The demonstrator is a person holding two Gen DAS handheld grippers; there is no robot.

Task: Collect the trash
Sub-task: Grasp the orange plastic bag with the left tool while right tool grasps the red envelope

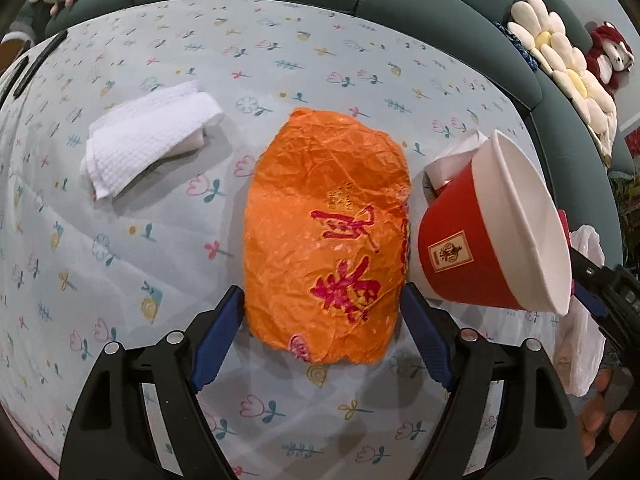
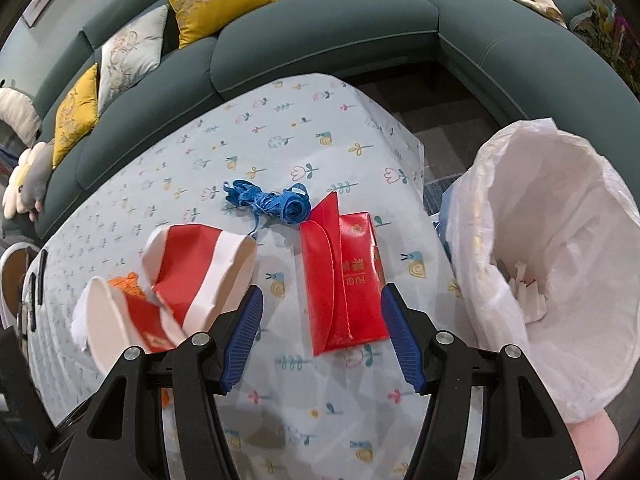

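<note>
A crumpled orange plastic wrapper (image 1: 326,232) with red characters lies on the flowered tablecloth (image 1: 160,260). My left gripper (image 1: 322,320) is open and straddles its near end, and I cannot tell whether the pads touch it. A folded white tissue (image 1: 148,140) lies to its left, and a red and white paper cup (image 1: 492,232) lies on its side to its right. In the right wrist view a red envelope (image 2: 344,276) lies flat between the tips of my open right gripper (image 2: 322,328). Beside the envelope are crushed paper cups (image 2: 200,276) and a tangle of blue ribbon (image 2: 268,200).
A bin lined with a white bag (image 2: 552,260) stands off the table's right edge, with crumpled paper inside. A teal sofa (image 2: 320,28) with cushions curves round the far side. A black flat object (image 1: 36,64) lies at the table's far left edge.
</note>
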